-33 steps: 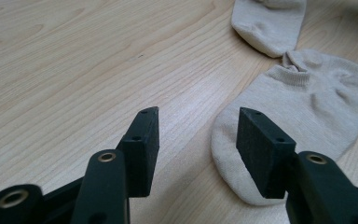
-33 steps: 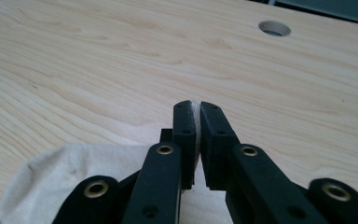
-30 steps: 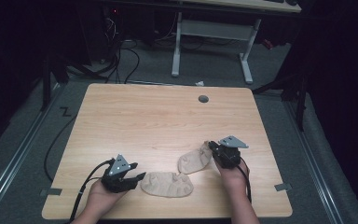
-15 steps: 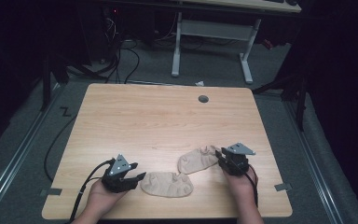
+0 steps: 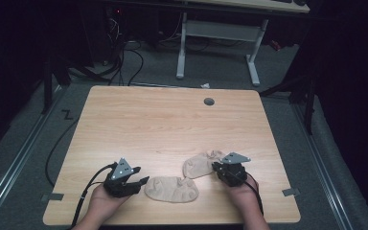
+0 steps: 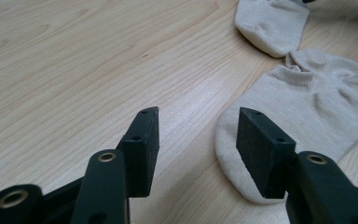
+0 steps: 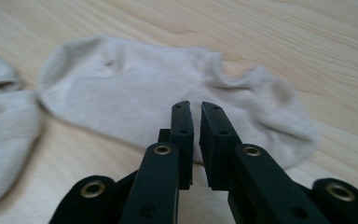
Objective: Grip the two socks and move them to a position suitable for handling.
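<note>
Pale woodgrain table [image 5: 163, 124], two soft beige ribbed socks [image 5: 171, 189]; left gripper [image 6: 198, 126] spread, right gripper [image 7: 195, 122] nearly closed, empty.

My high view sits above the near edge of the table [image 5: 172, 124] and looks forward and down, taking in the whole top and the floor beyond. My left gripper view rides low, close over the wood, looking along its jaws toward the right, at the near sock [image 6: 303, 116]. My right gripper view is closer still, facing left across the far sock [image 7: 168, 88]. All three share both socks.
</note>
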Demonstrator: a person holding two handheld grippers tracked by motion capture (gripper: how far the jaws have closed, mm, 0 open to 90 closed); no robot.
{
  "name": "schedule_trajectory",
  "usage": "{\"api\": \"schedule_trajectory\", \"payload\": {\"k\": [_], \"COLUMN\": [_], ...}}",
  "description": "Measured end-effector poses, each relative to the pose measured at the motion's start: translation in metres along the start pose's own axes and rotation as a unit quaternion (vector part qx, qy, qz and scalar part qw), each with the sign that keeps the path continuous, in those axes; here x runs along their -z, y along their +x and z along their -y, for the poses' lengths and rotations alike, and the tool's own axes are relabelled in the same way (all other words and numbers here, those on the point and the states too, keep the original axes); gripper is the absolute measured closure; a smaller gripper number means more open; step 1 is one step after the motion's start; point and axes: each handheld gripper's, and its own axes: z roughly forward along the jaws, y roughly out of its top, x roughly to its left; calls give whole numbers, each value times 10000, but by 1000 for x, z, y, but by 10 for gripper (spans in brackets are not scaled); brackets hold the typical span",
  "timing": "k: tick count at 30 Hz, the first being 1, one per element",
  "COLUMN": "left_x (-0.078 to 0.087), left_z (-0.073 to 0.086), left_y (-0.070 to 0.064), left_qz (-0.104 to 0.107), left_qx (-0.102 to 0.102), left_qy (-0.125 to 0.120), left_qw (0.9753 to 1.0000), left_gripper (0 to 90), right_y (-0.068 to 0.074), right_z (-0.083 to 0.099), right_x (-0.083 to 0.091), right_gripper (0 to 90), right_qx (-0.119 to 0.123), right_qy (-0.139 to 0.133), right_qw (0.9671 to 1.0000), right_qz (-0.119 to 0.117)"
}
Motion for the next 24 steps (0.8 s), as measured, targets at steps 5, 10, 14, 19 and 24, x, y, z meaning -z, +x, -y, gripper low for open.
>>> {"api": "schedule_trajectory", "payload": {"k": [5, 10, 14, 19, 24], "left_x": [0, -1, 0, 2, 1], "left_z": [-2, -2, -2, -2, -1], "left_y": [-1, 1, 3, 4, 5], "left_qz": [15, 29, 26, 12, -8], "left_qx": [-37, -32, -43, -42, 10], "left_qy": [-32, -41, -47, -50, -14], "left_qw": [10000, 10000, 10000, 10000, 10000], "left_gripper": [495, 495, 495, 495, 495], "right_y": [8, 14, 30, 51, 51], "right_z": [-1, -7, -18, -35, -41], "right_x": [-10, -19, -31, -47, -35], "right_gripper": [900, 900, 900, 899, 854], "right_qx": [44, -29, 185, 507, 534], "right_qy": [246, 220, 212, 194, -50], "right_qw": [9997, 9997, 9995, 9981, 9981], "right_qz": [14, -80, -163, -295, -303]}}
